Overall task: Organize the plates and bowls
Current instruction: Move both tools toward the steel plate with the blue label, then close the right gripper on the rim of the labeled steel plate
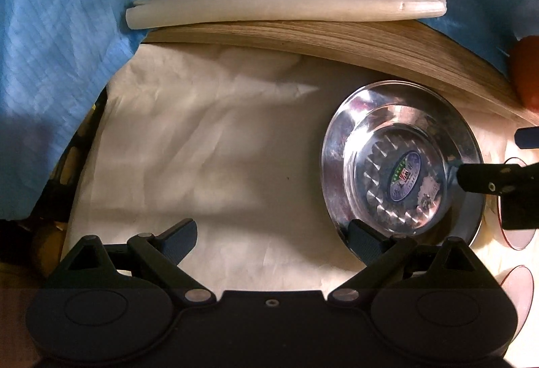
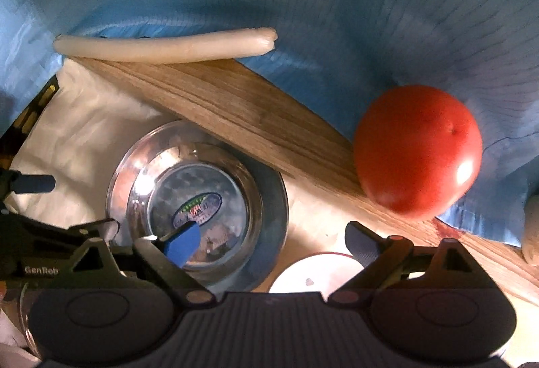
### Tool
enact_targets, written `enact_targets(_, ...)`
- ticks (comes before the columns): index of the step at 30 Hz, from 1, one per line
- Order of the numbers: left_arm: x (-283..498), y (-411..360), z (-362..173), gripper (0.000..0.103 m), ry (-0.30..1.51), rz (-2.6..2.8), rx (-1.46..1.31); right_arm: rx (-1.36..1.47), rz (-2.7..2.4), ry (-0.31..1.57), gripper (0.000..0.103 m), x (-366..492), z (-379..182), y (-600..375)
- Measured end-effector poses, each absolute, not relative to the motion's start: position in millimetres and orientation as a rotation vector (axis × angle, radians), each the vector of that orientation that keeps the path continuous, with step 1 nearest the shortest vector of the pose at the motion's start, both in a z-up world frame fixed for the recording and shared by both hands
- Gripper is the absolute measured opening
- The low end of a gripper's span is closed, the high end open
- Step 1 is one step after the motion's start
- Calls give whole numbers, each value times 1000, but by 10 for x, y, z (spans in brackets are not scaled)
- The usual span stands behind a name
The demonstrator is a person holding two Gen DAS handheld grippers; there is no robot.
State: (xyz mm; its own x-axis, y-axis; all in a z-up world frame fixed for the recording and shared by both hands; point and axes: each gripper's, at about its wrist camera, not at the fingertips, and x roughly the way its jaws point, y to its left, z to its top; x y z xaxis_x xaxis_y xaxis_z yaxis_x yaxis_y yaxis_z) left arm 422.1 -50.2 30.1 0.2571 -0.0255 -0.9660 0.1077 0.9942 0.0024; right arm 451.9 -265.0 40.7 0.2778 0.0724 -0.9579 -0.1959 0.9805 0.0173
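A shiny steel bowl [image 1: 401, 162] [image 2: 198, 196] with a wide rim and an oval sticker inside rests on a creased white cloth [image 1: 209, 145]. I cannot tell whether it is one dish or a bowl nested in a plate. My left gripper [image 1: 273, 235] [image 2: 75, 206] is open, with its right finger at the bowl's near-left rim and its left finger over bare cloth. My right gripper [image 2: 273, 242] [image 1: 495, 156] is open too. Its blue-padded left finger hangs over the bowl's inside and its right finger is beyond the rim. Neither holds anything.
A white plate with a red rim [image 2: 316, 273] [image 1: 517, 233] lies right of the bowl, with a second [image 1: 518, 283] nearer. A wooden board [image 2: 235, 119] runs behind, with a red tomato [image 2: 417, 149] and a long white stalk [image 1: 286, 9] at its edge. Blue cloth [image 1: 50, 31] surrounds everything.
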Motion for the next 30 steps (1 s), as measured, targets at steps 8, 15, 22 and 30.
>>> enact_targets(8,4267,-508,290,97,1307,-93,64,-100,154,1288,92,4621,310,-2618)
enact_targets(15,4285,-527,263,89,1301,-113,29,-80,138,1308,80,4660,202,-2610)
enact_targets(22,4280,-552,263,76,1298,-143,-15,-85,134,1323,62,4700,156,-2584)
enact_targets(30,4226,-559,287,59,1296,-173,-61,-113,142,1322,38,4639,172,-2478)
